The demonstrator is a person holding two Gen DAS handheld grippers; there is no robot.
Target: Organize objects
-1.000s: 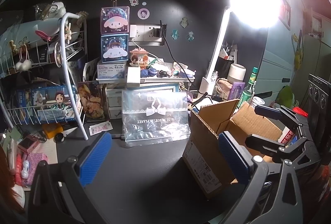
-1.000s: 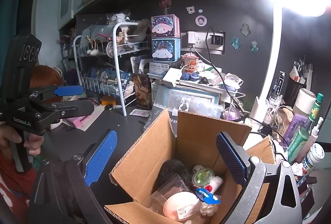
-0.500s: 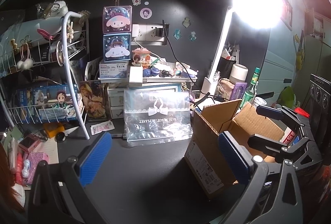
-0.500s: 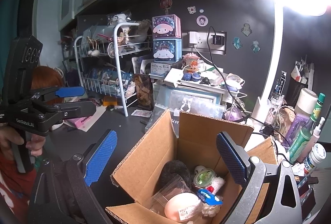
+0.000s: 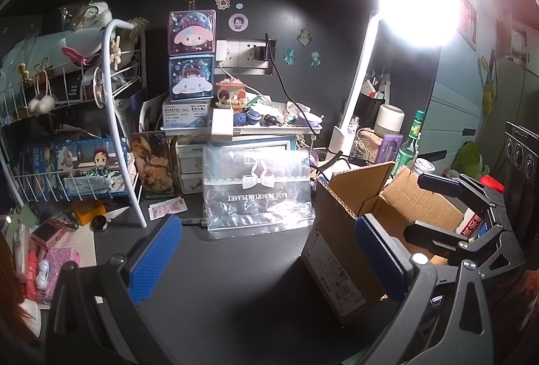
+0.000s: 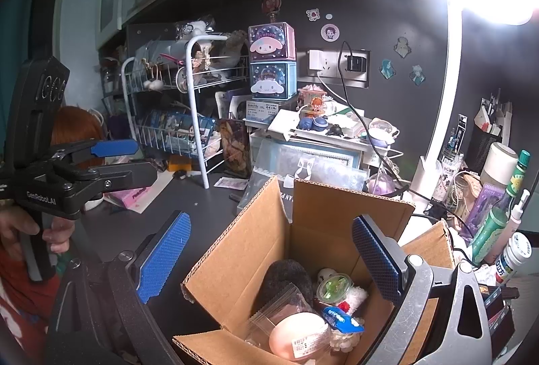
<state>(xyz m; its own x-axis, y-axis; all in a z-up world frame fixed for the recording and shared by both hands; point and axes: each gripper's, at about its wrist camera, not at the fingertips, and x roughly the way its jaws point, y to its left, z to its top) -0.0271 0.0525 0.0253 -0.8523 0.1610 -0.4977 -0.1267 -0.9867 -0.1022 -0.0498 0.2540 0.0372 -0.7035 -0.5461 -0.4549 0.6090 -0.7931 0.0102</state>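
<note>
An open cardboard box [image 6: 262,237] stands on the dark desk and also shows in the left wrist view [image 5: 340,230]. It holds a dark fuzzy ball [image 6: 286,277], a pink egg-shaped item in a clear bag [image 6: 296,334], a small green-lidded cup [image 6: 333,287] and a blue packet [image 6: 340,317]. My right gripper [image 6: 269,260] is open and empty, hovering over the box opening. My left gripper [image 5: 266,257] is open and empty above the bare desk, left of the box. A clear bow-printed bag [image 5: 259,193] stands behind it.
A white wire rack [image 5: 67,142] with boxes stands at the left. Stacked character boxes [image 5: 192,58] and a cluttered shelf [image 5: 269,122] are at the back. Bottles [image 6: 498,223] and a bright lamp [image 5: 417,11] are at the right. Pink items [image 5: 50,250] lie at the desk's left.
Both views have shifted only slightly. The grippers stay open and empty, and nothing on the desk or in the box has moved.
</note>
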